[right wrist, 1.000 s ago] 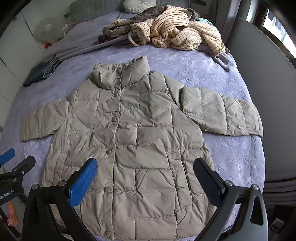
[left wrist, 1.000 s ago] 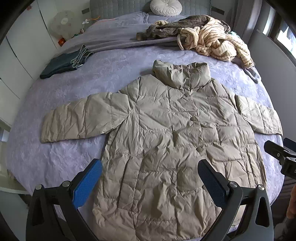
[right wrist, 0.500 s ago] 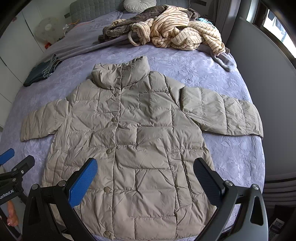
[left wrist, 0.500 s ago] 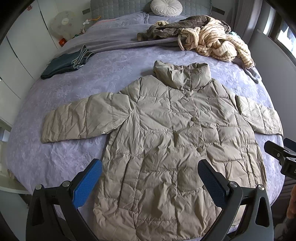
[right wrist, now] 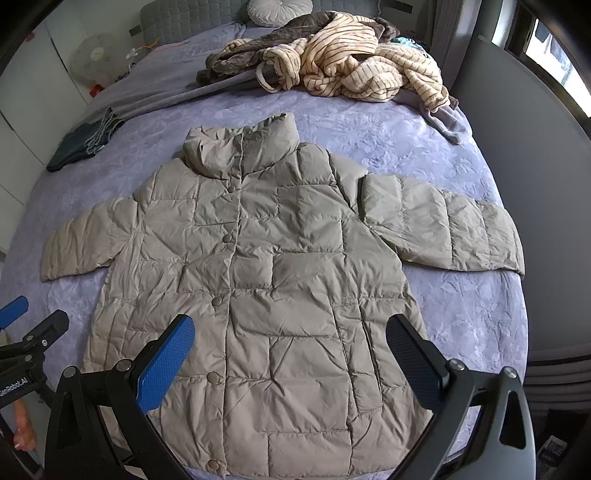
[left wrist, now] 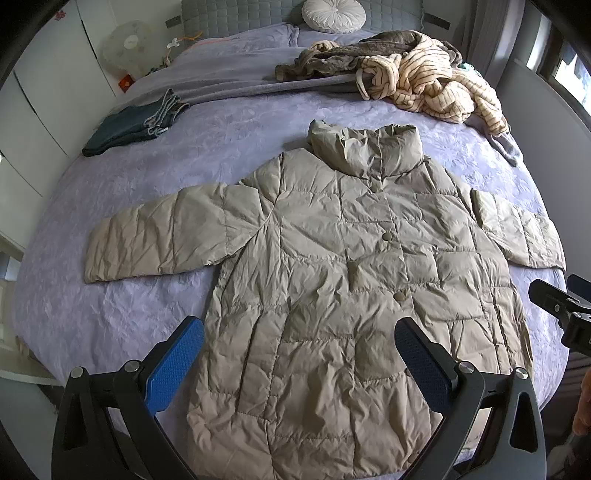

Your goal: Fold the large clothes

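A beige quilted puffer jacket (left wrist: 343, 280) lies flat and front up on the purple bed, buttoned, collar towards the headboard, both sleeves spread out sideways. It also shows in the right wrist view (right wrist: 266, 280). My left gripper (left wrist: 299, 332) is open and empty, held above the jacket's lower part near the hem. My right gripper (right wrist: 290, 332) is open and empty too, above the same lower part. Part of the right gripper shows at the right edge of the left wrist view (left wrist: 565, 310).
A heap of striped cream and brown clothes (left wrist: 410, 74) lies at the far right of the bed (left wrist: 122, 325). Folded dark jeans (left wrist: 133, 125) lie at the far left. A round white cushion (left wrist: 332, 14) rests against the headboard. A fan (left wrist: 125, 46) stands left; a wall runs along the right.
Both grippers have stayed almost still and open; the views have shifted only slightly. The jacket has not moved.
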`<state>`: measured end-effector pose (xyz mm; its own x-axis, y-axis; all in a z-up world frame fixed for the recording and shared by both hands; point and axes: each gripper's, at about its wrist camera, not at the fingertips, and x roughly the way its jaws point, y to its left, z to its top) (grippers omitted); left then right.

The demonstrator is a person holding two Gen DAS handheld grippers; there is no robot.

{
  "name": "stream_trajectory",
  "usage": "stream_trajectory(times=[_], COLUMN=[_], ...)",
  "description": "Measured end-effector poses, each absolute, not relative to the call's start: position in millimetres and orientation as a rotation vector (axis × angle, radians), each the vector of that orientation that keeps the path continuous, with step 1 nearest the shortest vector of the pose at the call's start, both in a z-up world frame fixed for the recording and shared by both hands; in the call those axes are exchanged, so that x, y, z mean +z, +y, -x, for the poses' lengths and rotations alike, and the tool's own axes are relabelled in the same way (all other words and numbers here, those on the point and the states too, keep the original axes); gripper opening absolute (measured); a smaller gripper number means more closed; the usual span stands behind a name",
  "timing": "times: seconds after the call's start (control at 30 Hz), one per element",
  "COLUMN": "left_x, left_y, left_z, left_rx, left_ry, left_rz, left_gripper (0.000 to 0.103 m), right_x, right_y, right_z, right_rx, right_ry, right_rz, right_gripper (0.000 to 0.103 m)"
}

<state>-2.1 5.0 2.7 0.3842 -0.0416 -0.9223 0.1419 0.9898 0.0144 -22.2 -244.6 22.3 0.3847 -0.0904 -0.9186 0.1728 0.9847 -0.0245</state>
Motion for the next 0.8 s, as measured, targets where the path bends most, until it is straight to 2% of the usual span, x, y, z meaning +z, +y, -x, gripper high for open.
stream_trajectory(times=[0.8], left_x=[2.8], left_y=[5.1], left_z=[2.6], left_rx=[-0.114], left_ry=[1.170], left_rz=[-0.097], left_gripper=[0.103], right_x=[23.5], right_y=[-242.7], right_z=[23.1], right_rx=[-0.163], right_ry=[1.164], right_rz=[-0.078], right_gripper=[0.103])
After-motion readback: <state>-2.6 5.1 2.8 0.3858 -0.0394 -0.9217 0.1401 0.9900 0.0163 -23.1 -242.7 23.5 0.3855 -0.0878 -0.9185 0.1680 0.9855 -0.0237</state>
